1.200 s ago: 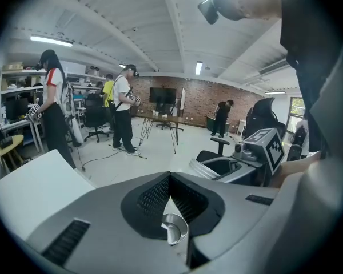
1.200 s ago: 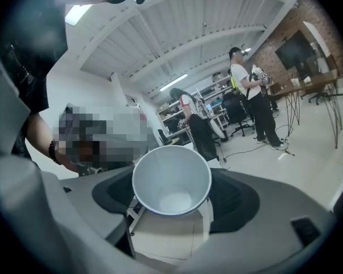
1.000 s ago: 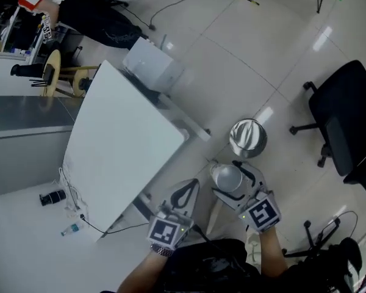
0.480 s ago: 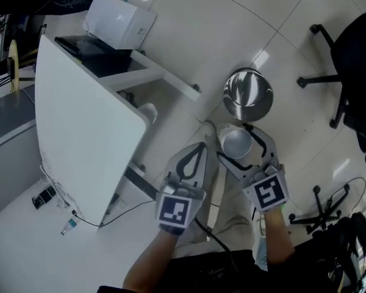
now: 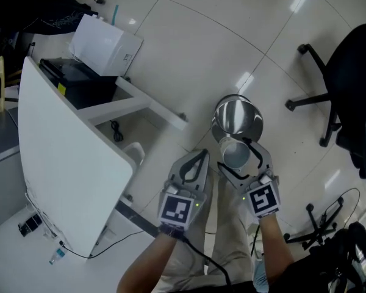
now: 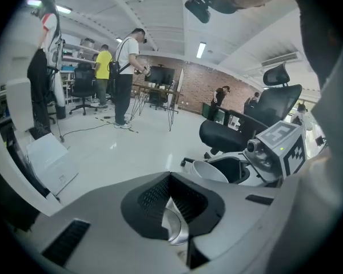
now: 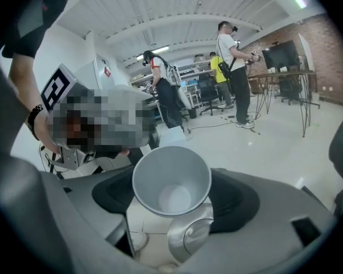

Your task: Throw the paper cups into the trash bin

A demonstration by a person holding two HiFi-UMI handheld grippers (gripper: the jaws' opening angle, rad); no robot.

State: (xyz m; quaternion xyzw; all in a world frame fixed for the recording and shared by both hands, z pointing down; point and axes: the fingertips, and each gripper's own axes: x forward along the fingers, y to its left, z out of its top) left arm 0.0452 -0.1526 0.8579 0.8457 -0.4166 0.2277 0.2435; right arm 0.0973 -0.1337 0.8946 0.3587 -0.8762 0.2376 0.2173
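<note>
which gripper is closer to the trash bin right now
Right. The right gripper holds a cup right at the near edge of the bin. The left gripper, shut and empty, is off to the bin's left, over the floor.

White flat rectangular tabletop (image 5: 67, 157) at left, standing on glossy white tiled floor (image 5: 189, 54). White box (image 5: 107, 44) touching black boxy unit (image 5: 79, 81), both at the tabletop's far end. Short coiled black cable (image 5: 116, 129) on the floor beside the table frame. Black swivel office chair (image 5: 348, 96) at right, well apart from the table. Black wheeled chair base (image 5: 320, 227) at lower right. Small clear plastic bottle (image 5: 56, 256) and small black device (image 5: 29, 223) on the floor near the table's near corner. Left gripper view: black high-back office chair (image 6: 240, 124), red brick wall (image 6: 183, 84), standing people (image 6: 126, 76).
</note>
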